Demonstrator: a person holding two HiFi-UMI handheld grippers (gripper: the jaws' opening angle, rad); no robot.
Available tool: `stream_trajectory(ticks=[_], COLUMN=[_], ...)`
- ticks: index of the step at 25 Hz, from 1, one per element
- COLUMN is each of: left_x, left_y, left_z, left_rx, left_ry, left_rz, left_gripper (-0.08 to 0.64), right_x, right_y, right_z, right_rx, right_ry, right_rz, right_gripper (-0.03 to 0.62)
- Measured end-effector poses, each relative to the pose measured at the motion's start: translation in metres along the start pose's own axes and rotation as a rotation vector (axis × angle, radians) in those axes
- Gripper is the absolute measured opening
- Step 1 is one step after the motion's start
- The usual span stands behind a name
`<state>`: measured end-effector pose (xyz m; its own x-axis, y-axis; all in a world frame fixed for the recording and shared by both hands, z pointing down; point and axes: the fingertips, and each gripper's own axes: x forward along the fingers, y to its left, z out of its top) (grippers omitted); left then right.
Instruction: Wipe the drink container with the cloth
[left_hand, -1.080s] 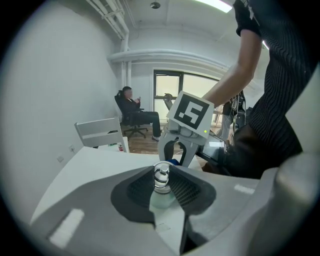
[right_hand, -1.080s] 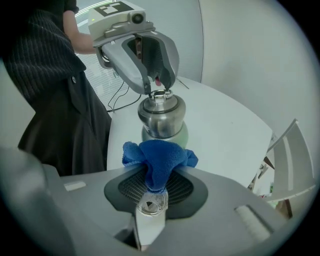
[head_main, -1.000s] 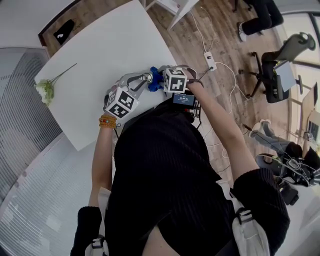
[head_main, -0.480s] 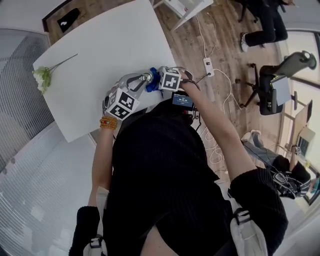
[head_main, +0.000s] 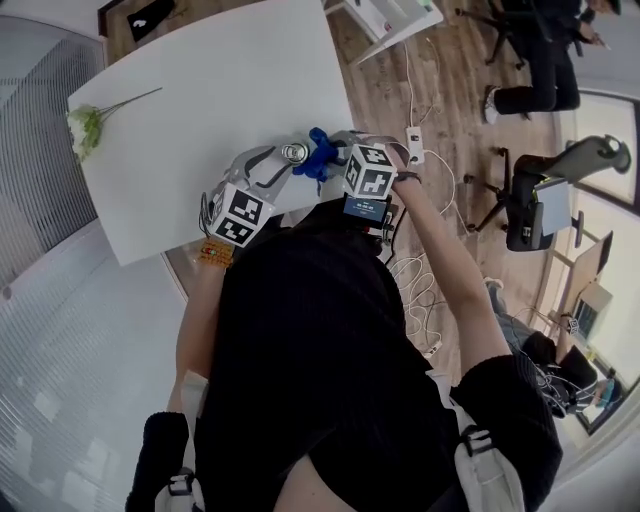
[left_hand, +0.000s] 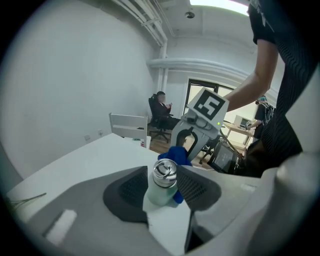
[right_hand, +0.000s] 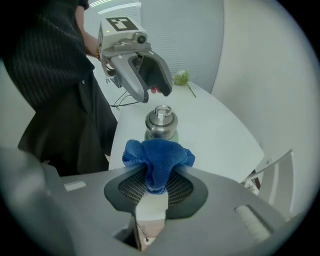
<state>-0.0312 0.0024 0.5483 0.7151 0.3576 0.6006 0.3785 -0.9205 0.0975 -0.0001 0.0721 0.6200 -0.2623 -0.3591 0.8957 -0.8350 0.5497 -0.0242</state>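
White table (head_main: 220, 95) on wooden floor (head_main: 455, 110), flower (head_main: 85, 130) near edge.

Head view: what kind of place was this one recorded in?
Probably an office: a white table, a swivel office chair on the wood floor, and a power strip lying by the table.

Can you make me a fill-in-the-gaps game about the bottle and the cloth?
1. The right tongs pinch a cloth of the colour ____.
2. The left tongs are shut on the ____, which has a silver lid.
3. Far off on the white table lies a ____ with a long stem.
Missing words: blue; bottle; flower.
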Motion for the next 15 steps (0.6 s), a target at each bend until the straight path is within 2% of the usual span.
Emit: stream_trajectory(ticks=[4, 10, 15], left_x=[-0.001, 0.003, 0.007], left_y=[-0.005, -0.006, -0.014], left_z=[-0.002, -0.003, -0.015], left_rx=[-0.036, -0.092, -0.245], left_ry=[0.007, 0.020, 0.046], left_rz=[0.015, 0.092, 0.178], left_gripper=[0.187, 0.187, 0.206], right_x=[-0.036, -0.056, -0.050], right_y=[-0.008, -0.019, -0.028], right_z=[0.008, 0.022, 0.036], right_rx=[-0.175, -0.462, -0.719], right_ry=[0.014, 0.029, 0.045], right_rz=[-0.017, 0.038, 0.133], right_gripper=[0.112, 0.112, 0.110])
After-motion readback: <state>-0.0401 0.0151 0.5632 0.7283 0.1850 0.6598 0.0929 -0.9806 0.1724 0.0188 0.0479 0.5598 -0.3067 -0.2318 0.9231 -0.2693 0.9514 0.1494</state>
